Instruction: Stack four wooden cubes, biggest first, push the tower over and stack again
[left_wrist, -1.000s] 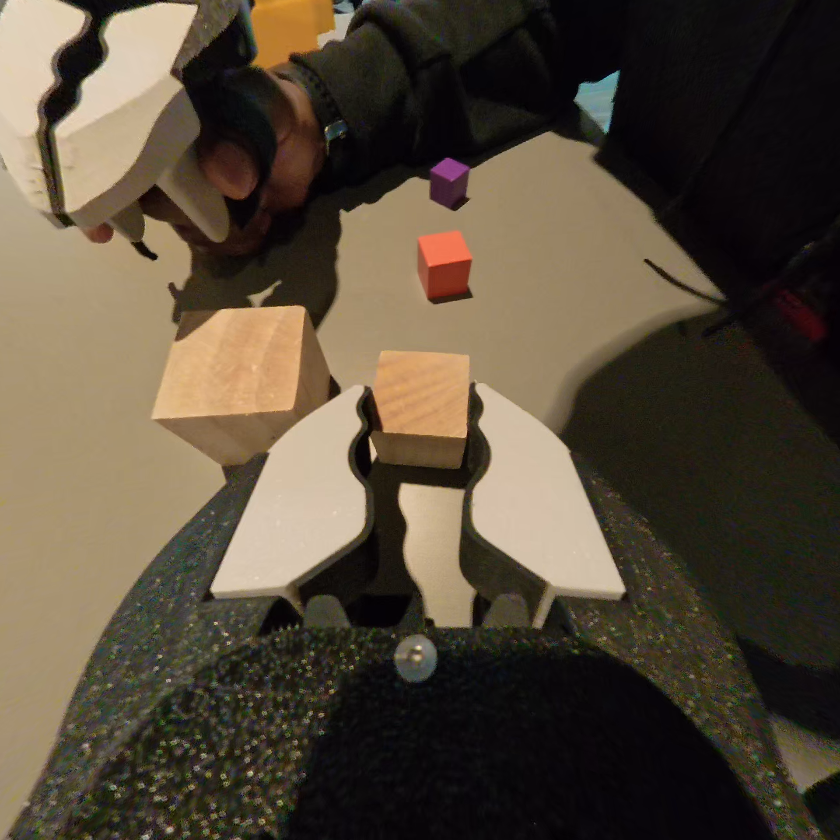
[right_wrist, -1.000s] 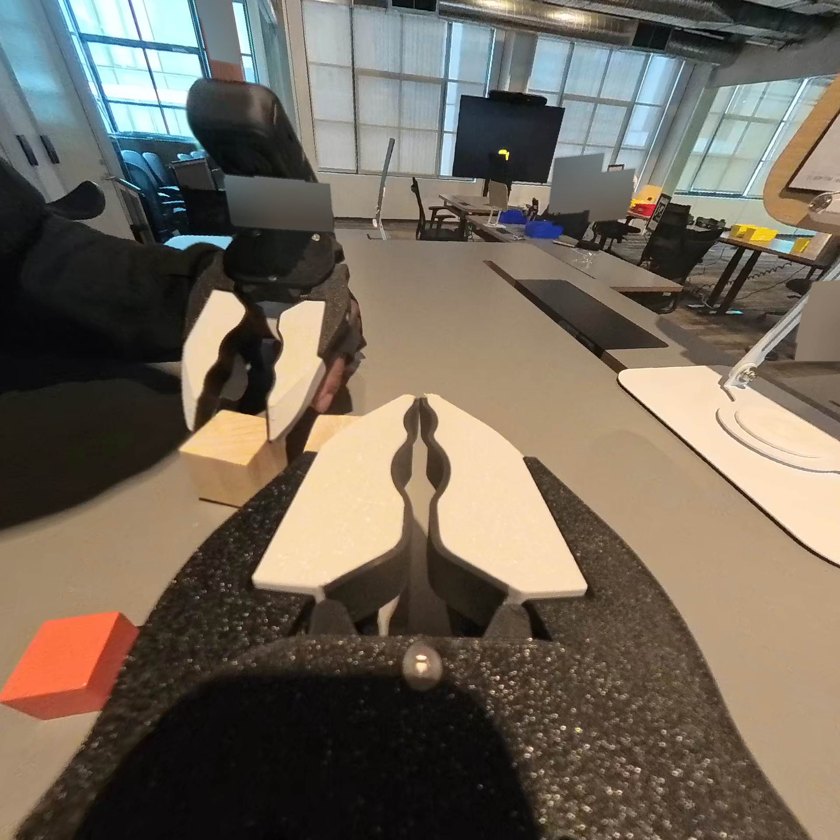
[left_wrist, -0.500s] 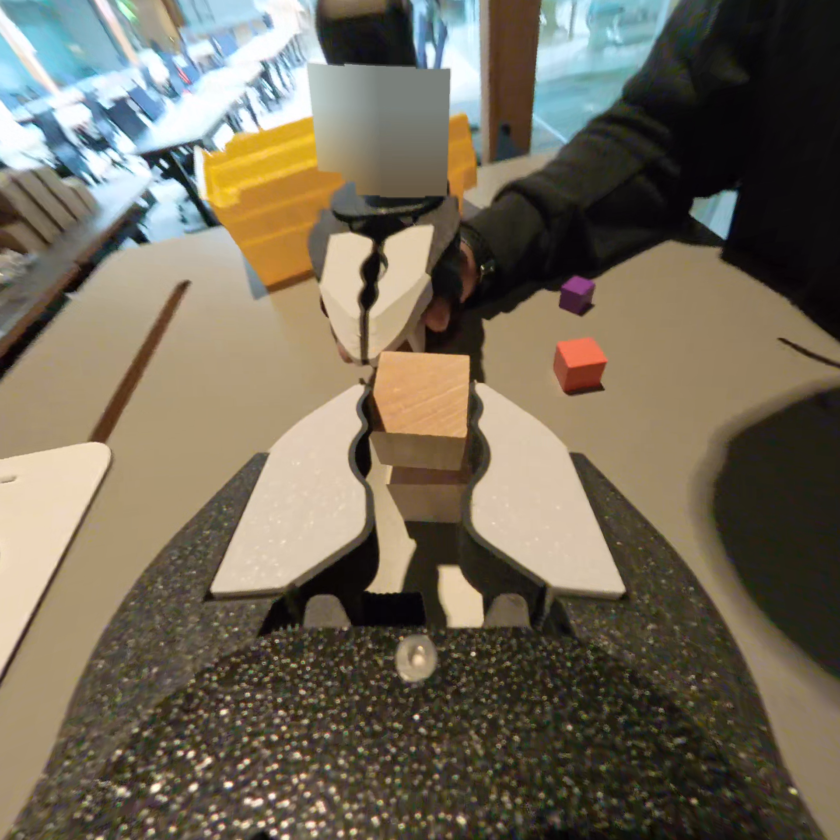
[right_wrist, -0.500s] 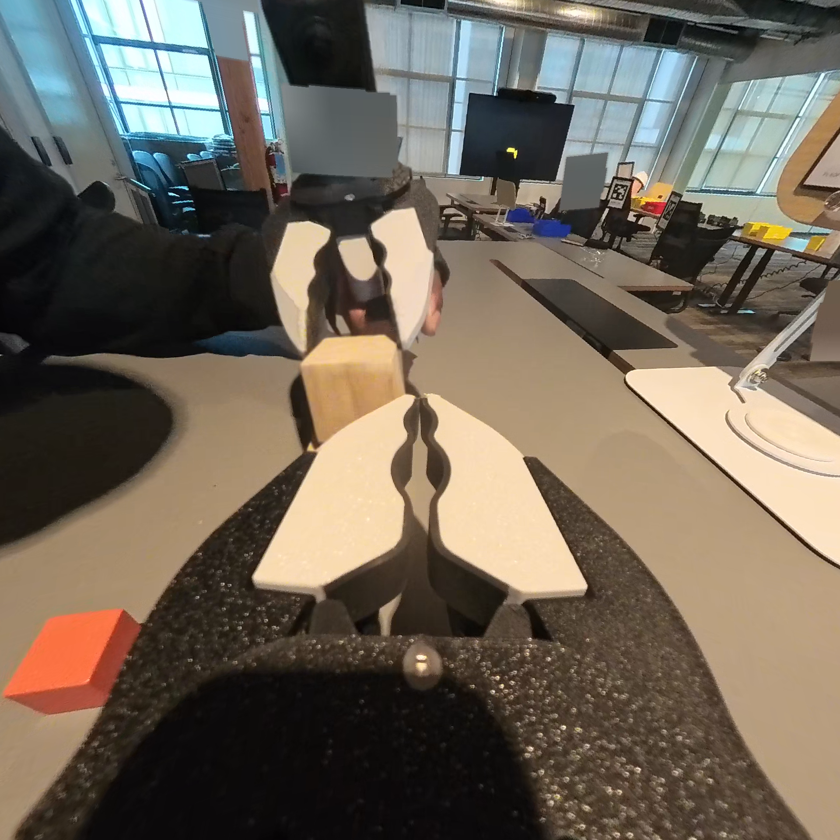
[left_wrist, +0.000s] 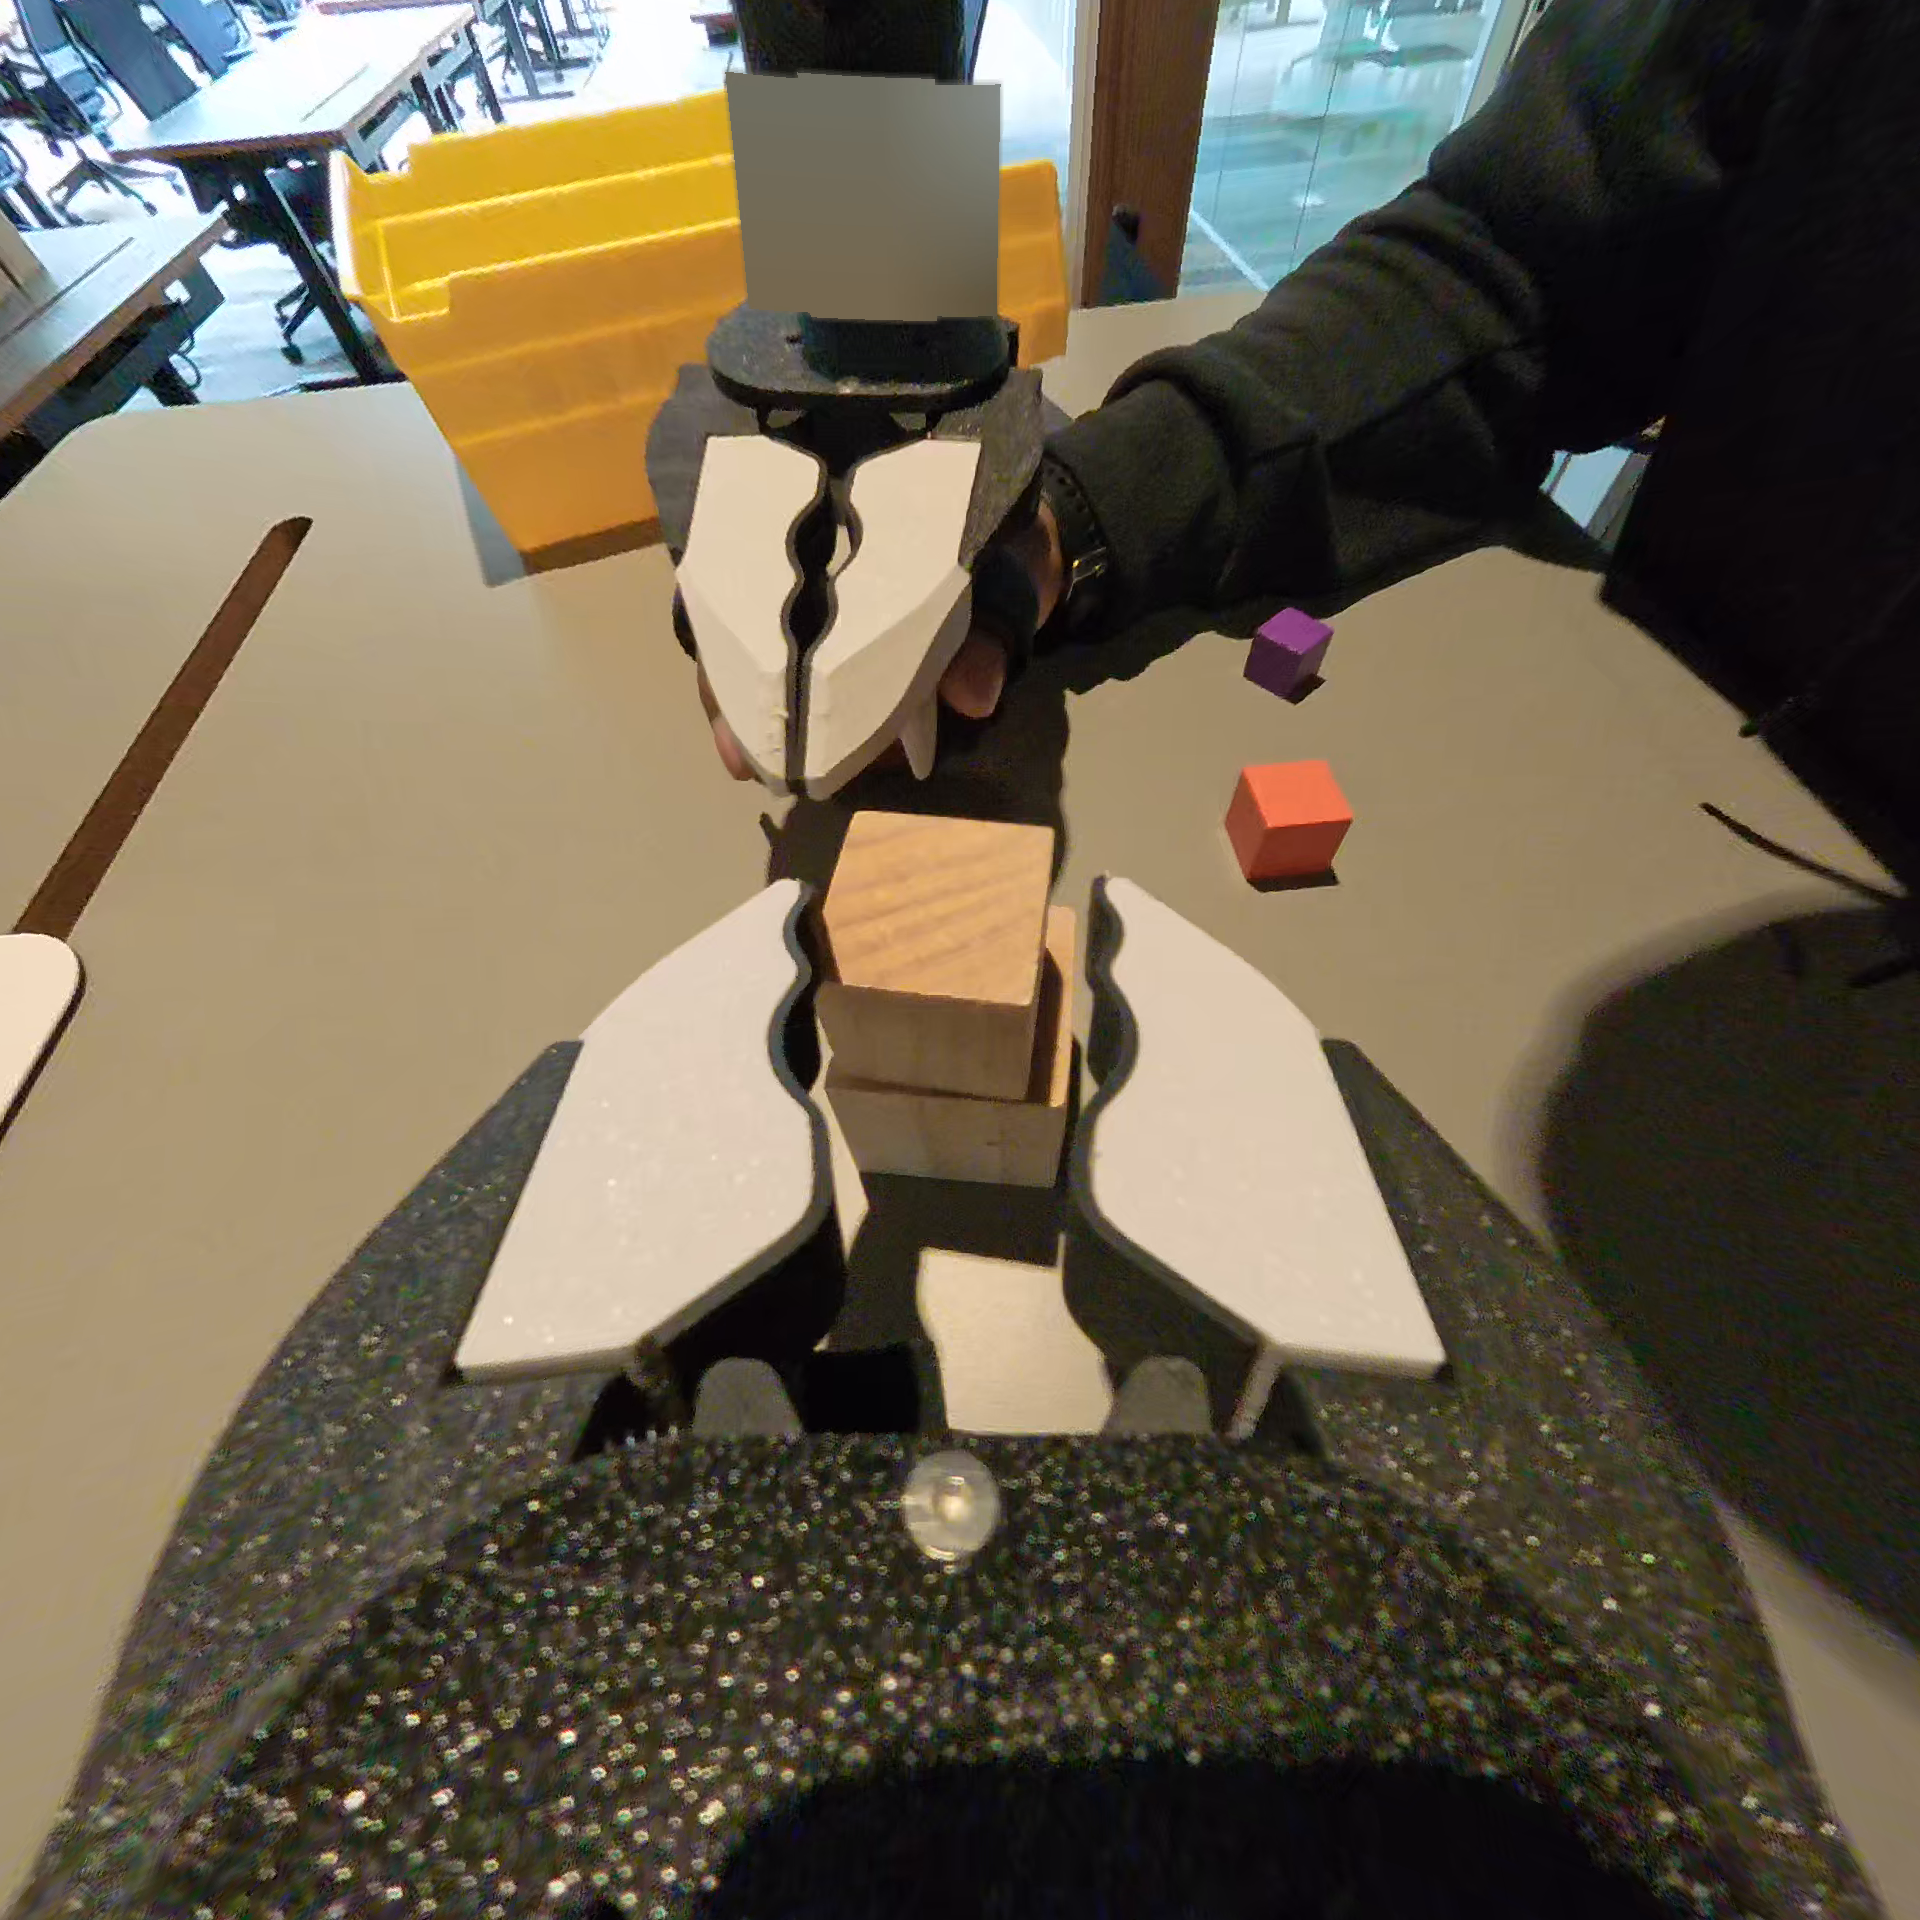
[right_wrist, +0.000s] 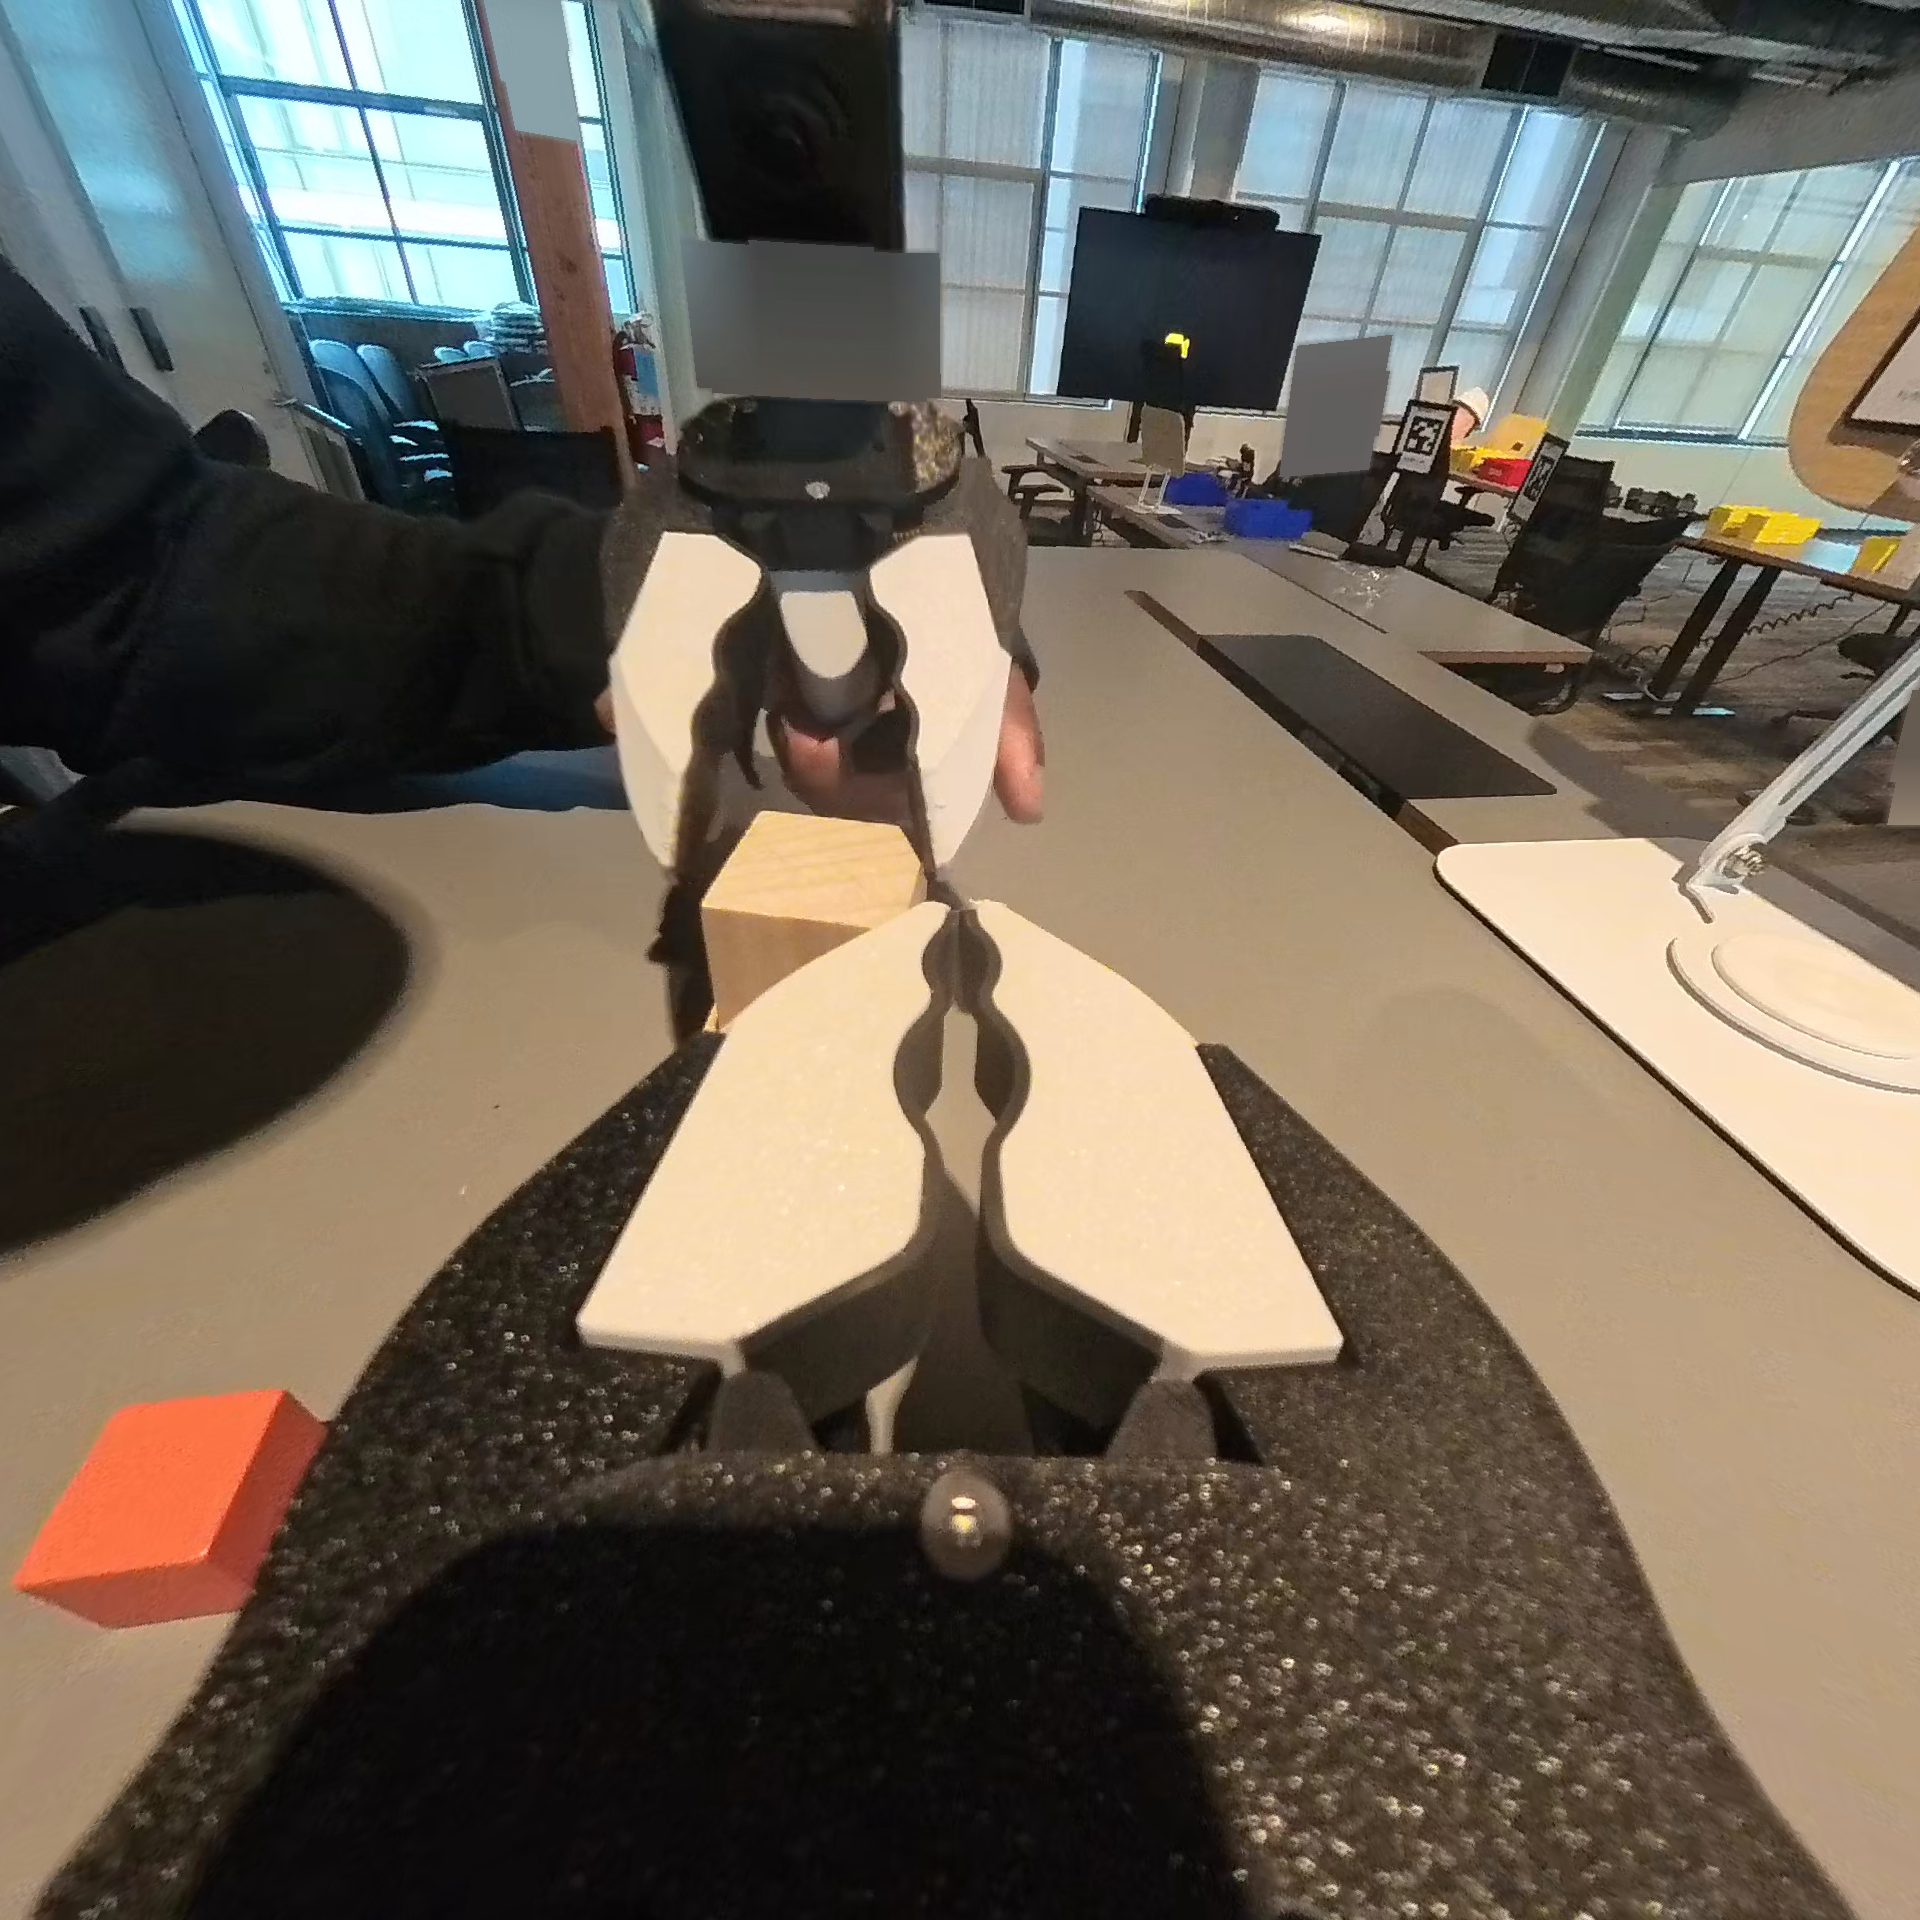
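Observation:
A medium wooden cube (left_wrist: 940, 914) rests on the big wooden cube (left_wrist: 951, 1138), slightly off-square. My left gripper (left_wrist: 948, 894) is open around the medium cube, with a gap showing at the right finger. My right gripper (right_wrist: 961, 909) is shut and empty, its tips just beyond the stack. It also shows in the left wrist view (left_wrist: 800, 779), facing me. In the right wrist view the top cube (right_wrist: 810, 904) sits between the left gripper's spread fingers (right_wrist: 655, 748); the big cube is mostly hidden. An orange cube (left_wrist: 1288, 821) and a purple cube (left_wrist: 1286, 649) lie to the right.
A yellow bin (left_wrist: 582, 301) stands at the far table edge. A white lamp base (right_wrist: 1714, 997) sits on the table to the right in the right wrist view. The orange cube (right_wrist: 171, 1496) lies near the right gripper's body. A person's dark sleeves reach in from the side. The tips of both grippers are at nearly the same place. The big wooden cube (left_wrist: 951, 1138) is about 7 cm from my left fingertips.
My left gripper lifted the medium cube from the table, set it on the big cube and opened. The right gripper stayed shut near the stack.

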